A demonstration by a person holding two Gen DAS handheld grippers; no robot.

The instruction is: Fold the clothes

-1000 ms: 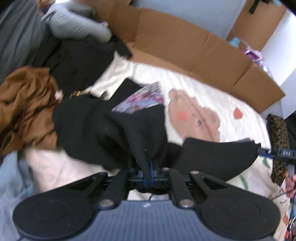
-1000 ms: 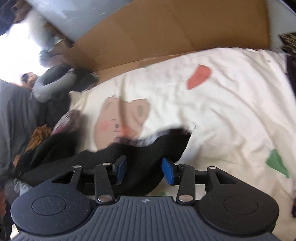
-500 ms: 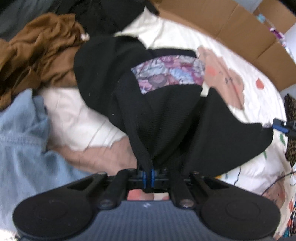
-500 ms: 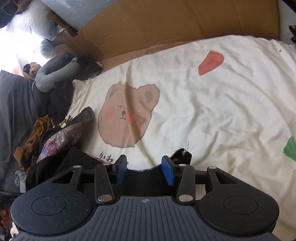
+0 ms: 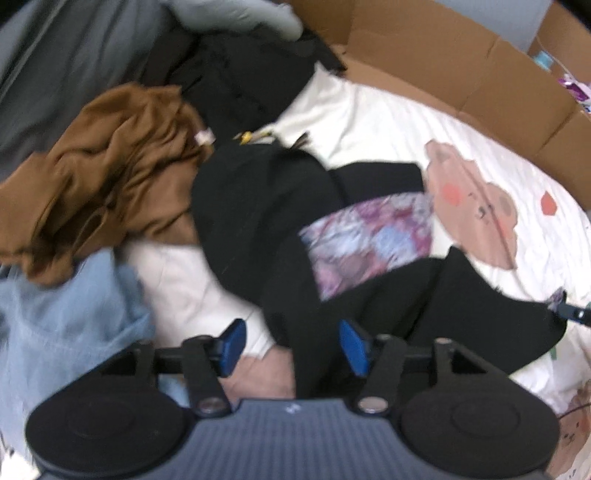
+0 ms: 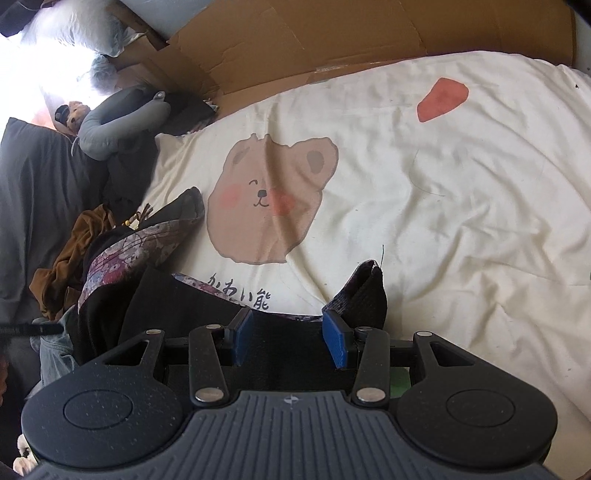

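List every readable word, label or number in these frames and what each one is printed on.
"かわい熊" stands in black characters on the cream bedsheet, just below the bear face print; the third character is partly smudged, so my reading is unsure.
Small marks beside a second bear print at the sheet's edge in the left wrist view: too blurred to read.
Nothing readable on the cardboard or the clothes.

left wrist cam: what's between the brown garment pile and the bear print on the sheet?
In the left wrist view, the black garment with its floral patterned panel lies between the brown garment and the bear print; no bare sheet in that stretch.
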